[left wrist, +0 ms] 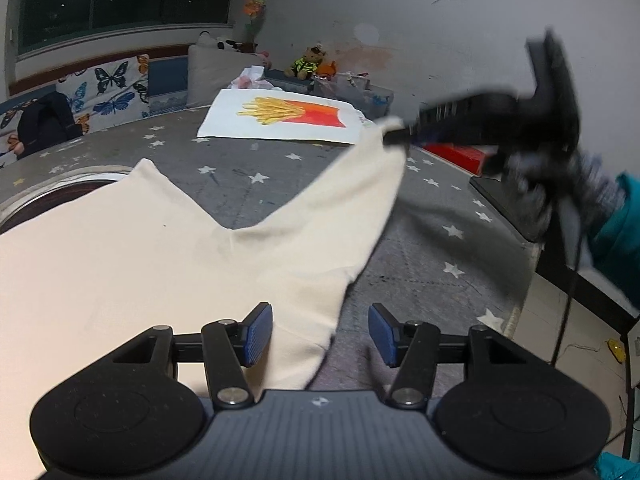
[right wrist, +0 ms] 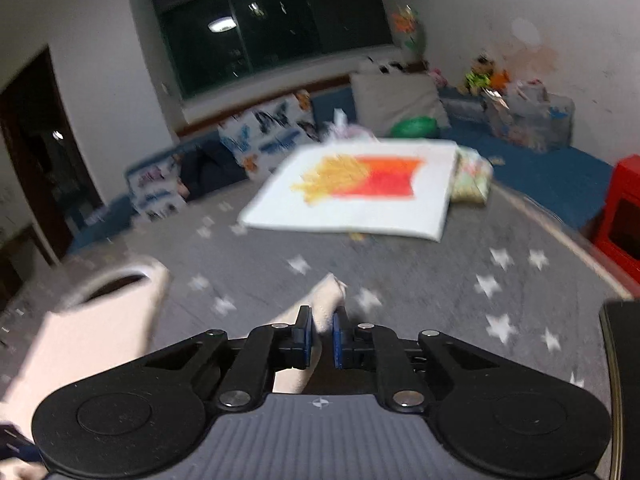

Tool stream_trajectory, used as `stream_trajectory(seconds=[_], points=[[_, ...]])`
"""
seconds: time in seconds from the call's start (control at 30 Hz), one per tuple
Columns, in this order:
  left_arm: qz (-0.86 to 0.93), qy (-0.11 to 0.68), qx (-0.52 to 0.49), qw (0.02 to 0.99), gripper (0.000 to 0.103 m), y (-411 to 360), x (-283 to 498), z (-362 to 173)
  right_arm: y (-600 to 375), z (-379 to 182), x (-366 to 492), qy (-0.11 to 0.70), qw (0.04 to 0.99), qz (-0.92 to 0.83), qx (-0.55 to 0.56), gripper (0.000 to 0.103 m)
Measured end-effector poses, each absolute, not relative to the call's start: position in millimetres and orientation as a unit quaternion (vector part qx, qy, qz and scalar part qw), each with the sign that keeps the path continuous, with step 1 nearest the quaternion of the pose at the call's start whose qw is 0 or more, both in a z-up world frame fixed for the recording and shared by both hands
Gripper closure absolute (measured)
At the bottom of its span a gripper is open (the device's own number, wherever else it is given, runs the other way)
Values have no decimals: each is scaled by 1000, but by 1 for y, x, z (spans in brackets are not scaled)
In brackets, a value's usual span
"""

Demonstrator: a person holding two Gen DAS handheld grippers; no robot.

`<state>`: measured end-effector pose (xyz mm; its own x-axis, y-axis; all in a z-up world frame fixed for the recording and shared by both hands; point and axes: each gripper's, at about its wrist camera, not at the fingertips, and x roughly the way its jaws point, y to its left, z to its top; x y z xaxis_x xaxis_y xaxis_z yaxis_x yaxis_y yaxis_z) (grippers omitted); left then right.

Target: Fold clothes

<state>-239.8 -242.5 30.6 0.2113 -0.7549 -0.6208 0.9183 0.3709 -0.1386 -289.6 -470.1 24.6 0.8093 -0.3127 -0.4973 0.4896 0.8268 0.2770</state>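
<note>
A cream garment (left wrist: 160, 248) lies spread on the grey star-patterned surface (left wrist: 248, 160). My left gripper (left wrist: 320, 334) stands open low over the garment's near edge. The cloth runs past its left pad (left wrist: 258, 334), and the right pad hangs over bare surface without touching any cloth. My right gripper (right wrist: 322, 334) is shut on a pointed corner of the cream garment (right wrist: 326, 300). In the left wrist view the right gripper (left wrist: 394, 136) holds that corner lifted off the surface at the upper right, so the cloth stretches up towards it. Motion blur smears the right wrist view.
A folded white shirt with a fries print (left wrist: 288, 118) (right wrist: 360, 192) lies at the far side. A red box (left wrist: 460, 154) (right wrist: 624, 216) and a dark flat object (left wrist: 504, 200) sit on the right. Butterfly cushions (left wrist: 112, 88) and plush toys (left wrist: 308, 64) line the back. A teal sleeve (left wrist: 616, 236) reaches in.
</note>
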Motion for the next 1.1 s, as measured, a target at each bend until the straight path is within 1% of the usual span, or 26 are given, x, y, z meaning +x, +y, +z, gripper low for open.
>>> stream_trajectory(seconds=[0.1, 0.17, 0.37, 0.53, 0.67, 0.8, 0.9, 0.93, 1.03, 1.1], points=[[-546, 311, 122, 768, 48, -234, -240, 31, -459, 52, -288, 201, 941, -183, 203, 92], [-542, 309, 113, 774, 45, -221, -239, 34, -446, 71, -283, 191, 949, -155, 197, 92], [-492, 301, 73, 814, 43, -155, -224, 43, -387, 111, -256, 191, 967, -66, 154, 92], [-431, 294, 34, 853, 43, -98, -208, 50, -326, 111, -218, 217, 968, 20, 128, 92], [-395, 296, 9, 870, 43, -67, -199, 50, -279, 90, -184, 252, 957, 76, 123, 92], [-384, 299, -3, 874, 43, -56, -194, 48, -244, 67, -161, 285, 943, 114, 126, 92], [-384, 301, -7, 873, 43, -56, -190, 46, -232, 54, -151, 301, 933, 135, 140, 86], [-385, 302, -7, 872, 44, -56, -189, 45, -231, 52, -151, 303, 932, 138, 144, 80], [-386, 305, -6, 871, 44, -58, -188, 43, -236, 53, -156, 300, 932, 139, 151, 72], [-386, 305, -5, 870, 45, -58, -189, 41, -249, 58, -162, 295, 934, 136, 148, 70]])
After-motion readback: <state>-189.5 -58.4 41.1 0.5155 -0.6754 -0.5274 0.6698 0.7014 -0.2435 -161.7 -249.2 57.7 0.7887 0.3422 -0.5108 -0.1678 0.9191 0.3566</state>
